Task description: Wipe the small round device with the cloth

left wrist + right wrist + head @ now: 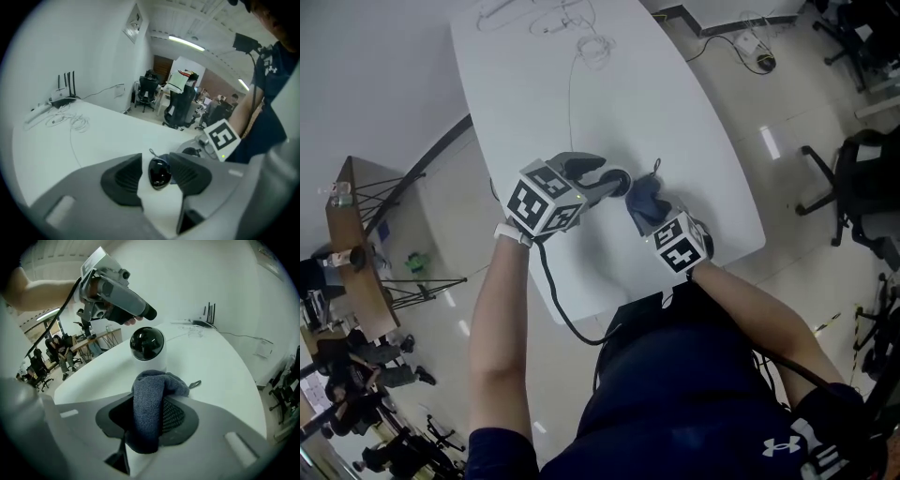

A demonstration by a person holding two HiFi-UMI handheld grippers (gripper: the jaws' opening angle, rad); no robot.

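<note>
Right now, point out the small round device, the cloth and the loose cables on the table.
small round device point(146, 344), right gripper view, on its black dome.
cloth point(149, 404), right gripper view, on its folded middle.
loose cables point(70, 121), left gripper view, on the coiled bundle.

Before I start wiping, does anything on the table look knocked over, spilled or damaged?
Nothing stands out. The device stands upright on the table, and the cloth is bunched in the right gripper. Only a loose tangle of white cables lies at the table's far end.
</note>
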